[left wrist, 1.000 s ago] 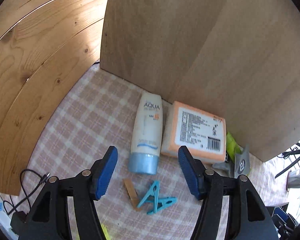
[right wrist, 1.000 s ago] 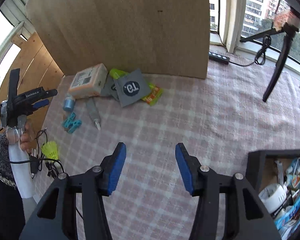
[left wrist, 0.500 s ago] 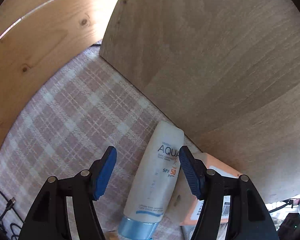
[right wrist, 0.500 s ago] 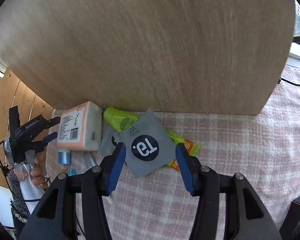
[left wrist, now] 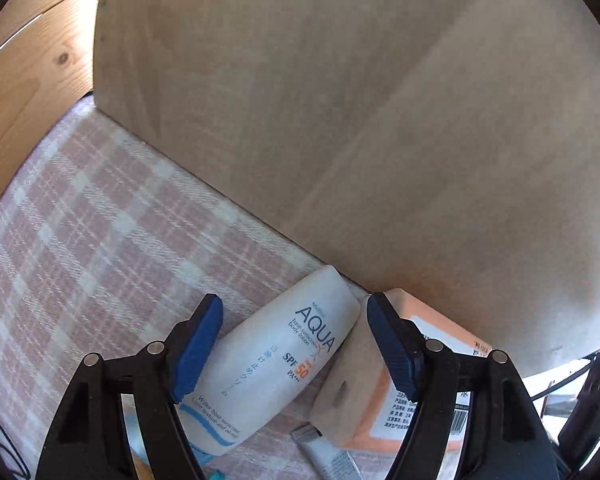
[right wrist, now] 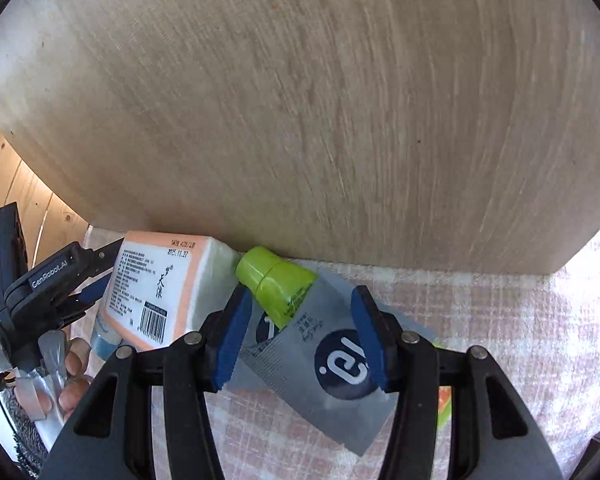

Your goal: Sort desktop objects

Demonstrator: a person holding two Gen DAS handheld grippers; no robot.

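A white AQUA sunscreen tube lies on the checked cloth, leaning against an orange tissue pack. My left gripper hangs low over the tube with its jaws opening; the tube lies between the blue pads, which do not press it. In the right wrist view a lime-green tube lies partly under a grey sachet with a dark round logo. My right gripper stands open astride both without touching them. The left gripper and the person's hand show at the left, beside the tissue pack.
An upright wooden board stands right behind the objects and fills the upper part of both views. A small tube's crimped end lies below the tissue pack. Pine panelling bounds the left side. Bare cloth lies to the right.
Both grippers have come down and forward to the board. The left now straddles the sunscreen tube with wider jaws. The right went from open cloth to over the green tube and sachet.
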